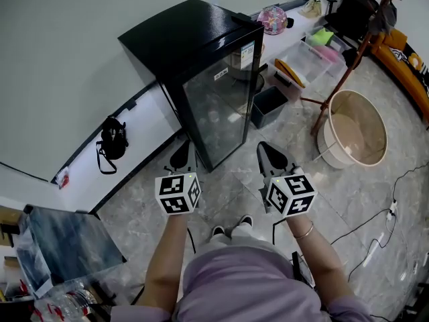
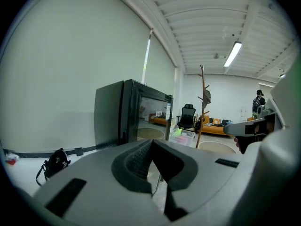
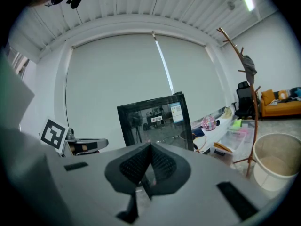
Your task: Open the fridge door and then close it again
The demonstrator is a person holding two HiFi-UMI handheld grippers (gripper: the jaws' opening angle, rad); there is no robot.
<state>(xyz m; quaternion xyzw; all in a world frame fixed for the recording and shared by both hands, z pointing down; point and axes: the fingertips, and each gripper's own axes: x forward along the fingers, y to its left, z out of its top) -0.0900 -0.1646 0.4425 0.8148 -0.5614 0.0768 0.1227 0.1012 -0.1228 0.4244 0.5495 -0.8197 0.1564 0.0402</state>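
Both tools are up and level-ish in front of the person. The left gripper has its jaws pressed tip to tip with nothing caught between them, and the right gripper is the same, pads together and empty.

Dead ahead of both sets of jaws stands the fridge. It is a black cabinet, upright, with its long axis vertical. Its glass door is flat against the body and faces back towards the jaw tips. From the right gripper view it sits square beyond the tips. From the left gripper view it lies ahead and slightly to the left. Neither gripper touches it, and only grey floor tiles lie between the tips and the glass.

Left of the left jaws, a black bag slumps on the white ledge by the wall. Ahead and right of the right jaws, a dark bin sits just beside the fridge's far side, with a clear storage box beyond it. Further right, a wooden coat stand leans over a round beige tub. These are all off to the side of the line to the door. A black cable trails over the floor to the right, behind the jaws. The person's shoes are planted below the grippers.
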